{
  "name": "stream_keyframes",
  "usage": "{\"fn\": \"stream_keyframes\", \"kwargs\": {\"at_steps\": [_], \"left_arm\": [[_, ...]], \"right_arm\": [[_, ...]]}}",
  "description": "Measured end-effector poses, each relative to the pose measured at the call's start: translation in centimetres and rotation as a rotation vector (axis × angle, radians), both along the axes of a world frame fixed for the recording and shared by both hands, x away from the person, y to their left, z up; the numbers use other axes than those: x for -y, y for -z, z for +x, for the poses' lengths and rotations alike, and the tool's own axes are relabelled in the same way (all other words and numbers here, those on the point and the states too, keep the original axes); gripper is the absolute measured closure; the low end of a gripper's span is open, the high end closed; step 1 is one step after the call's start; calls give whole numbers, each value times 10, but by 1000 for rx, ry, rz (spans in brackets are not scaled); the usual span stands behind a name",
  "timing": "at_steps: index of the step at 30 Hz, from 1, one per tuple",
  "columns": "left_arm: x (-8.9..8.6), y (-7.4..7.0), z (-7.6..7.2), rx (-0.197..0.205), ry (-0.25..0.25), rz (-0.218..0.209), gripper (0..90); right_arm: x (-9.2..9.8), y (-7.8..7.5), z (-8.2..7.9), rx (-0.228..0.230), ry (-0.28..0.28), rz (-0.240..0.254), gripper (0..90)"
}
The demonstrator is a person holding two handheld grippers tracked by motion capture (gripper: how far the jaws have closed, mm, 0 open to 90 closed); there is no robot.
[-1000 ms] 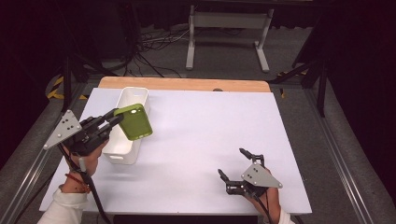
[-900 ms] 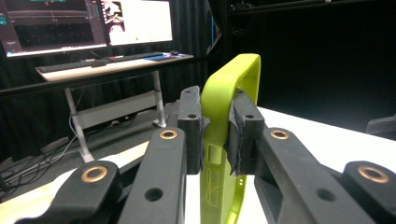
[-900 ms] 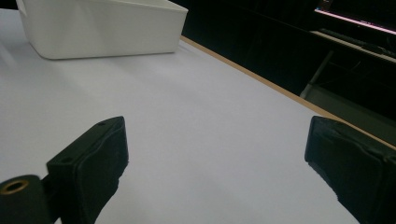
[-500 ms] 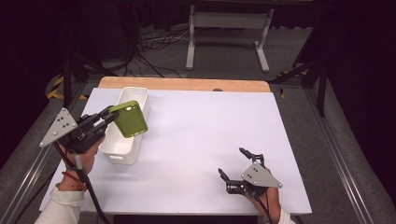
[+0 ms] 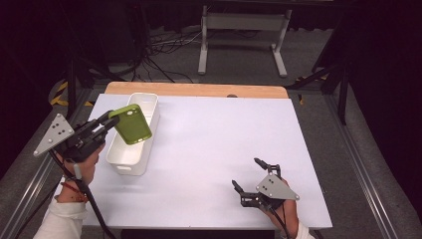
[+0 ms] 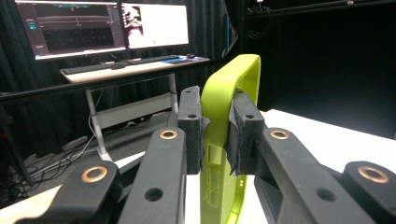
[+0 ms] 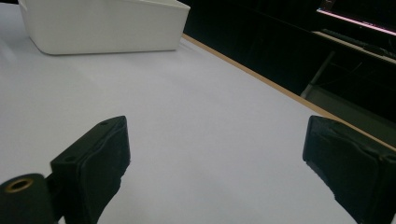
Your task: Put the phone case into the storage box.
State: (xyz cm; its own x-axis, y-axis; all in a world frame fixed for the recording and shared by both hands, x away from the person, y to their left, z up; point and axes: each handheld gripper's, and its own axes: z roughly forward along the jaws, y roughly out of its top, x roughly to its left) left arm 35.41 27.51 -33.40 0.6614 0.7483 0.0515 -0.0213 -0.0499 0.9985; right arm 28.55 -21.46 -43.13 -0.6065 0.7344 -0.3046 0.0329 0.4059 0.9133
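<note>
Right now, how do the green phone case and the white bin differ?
The green phone case is small and flat, while the white bin is long and deep. The case is held in the air by the left tongs; the bin rests on the table. Both look like plastic.

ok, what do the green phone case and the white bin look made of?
Green phone case: looks like soft silicone or rubbery plastic, matte; thin wall with a rounded rim and moulded cutouts, pinched in the left claw. White bin: looks like rigid moulded plastic, smooth, slightly glossy, with rounded corners. Neither can be settled by look alone.
</note>
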Motion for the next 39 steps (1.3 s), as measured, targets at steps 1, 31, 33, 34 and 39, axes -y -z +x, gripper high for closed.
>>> {"fn": "stream_keyframes", "kwargs": {"at_steps": [1, 31, 33, 34, 39], "left_arm": [[0, 0, 0, 1, -2, 1, 778], [-20, 15, 8, -26, -62, 41, 778], [-20, 16, 9, -28, -64, 48, 778], [-19, 16, 9, -29, -64, 50, 778], [-18, 21, 13, -47, -63, 60, 778]], "right_arm": [[0, 0, 0, 1, 1, 1, 81], [5, 0, 0, 40, 39, 17, 106], [5, 0, 0, 36, 41, 17, 106], [5, 0, 0, 36, 41, 16, 106], [4, 1, 0, 34, 38, 8, 107]]}}
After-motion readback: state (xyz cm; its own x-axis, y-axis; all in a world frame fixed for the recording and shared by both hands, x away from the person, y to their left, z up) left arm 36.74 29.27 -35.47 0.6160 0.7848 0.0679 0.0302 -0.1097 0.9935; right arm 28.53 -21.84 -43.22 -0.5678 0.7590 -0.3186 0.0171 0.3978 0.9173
